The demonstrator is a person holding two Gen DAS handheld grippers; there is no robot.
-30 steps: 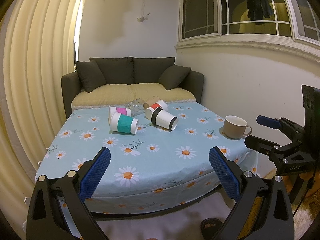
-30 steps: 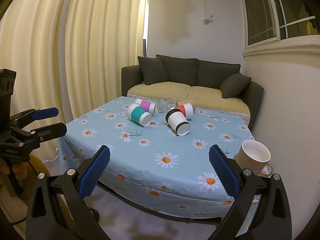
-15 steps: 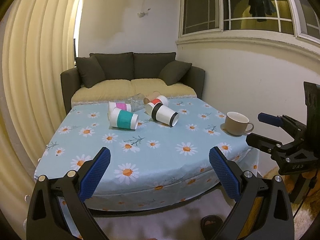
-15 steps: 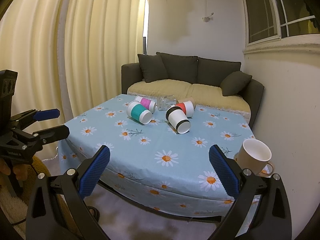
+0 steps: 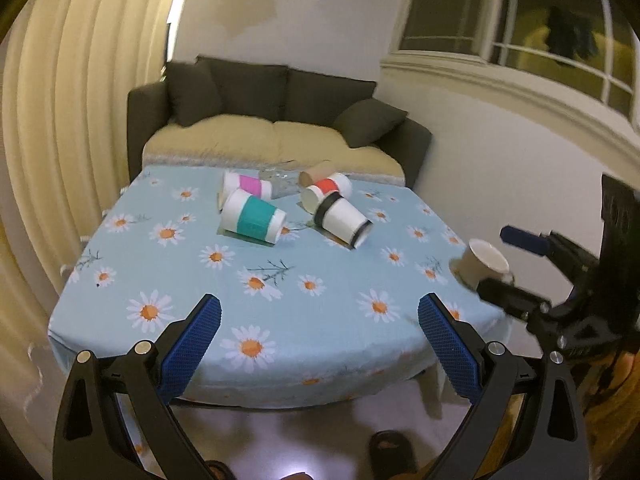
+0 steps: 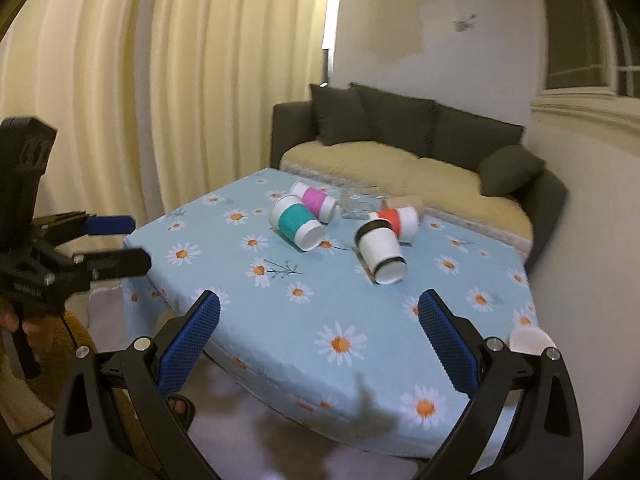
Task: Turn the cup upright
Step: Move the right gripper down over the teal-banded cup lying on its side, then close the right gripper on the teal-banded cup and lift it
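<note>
Several paper cups lie on their sides on the daisy tablecloth (image 5: pixel 280 304): a teal-banded cup (image 5: pixel 253 219) (image 6: pixel 296 227), a pink-banded cup (image 5: pixel 246 186) (image 6: pixel 315 201), a red-banded cup (image 5: pixel 327 192) (image 6: pixel 400 219) and a black-banded cup (image 5: pixel 342 220) (image 6: pixel 380 250). A cream mug (image 5: pixel 482 263) (image 6: pixel 527 339) stands upright at the table's right edge. My left gripper (image 5: pixel 319 334) is open and empty before the table's near edge. My right gripper (image 6: pixel 319 334) is open and empty, also short of the table. Each gripper shows in the other's view.
A clear glass (image 5: pixel 280 184) and a brown paper cup (image 5: pixel 314 171) lie among the cups. A dark sofa (image 5: pixel 280 120) stands behind the table. Curtains (image 5: pixel 60 120) hang at the left. A wall with a window ledge (image 5: pixel 520 92) runs along the right.
Both grippers have risen and tilted down toward the table, moving closer to it. The cups and mug have not moved. Both jaws stay open.
</note>
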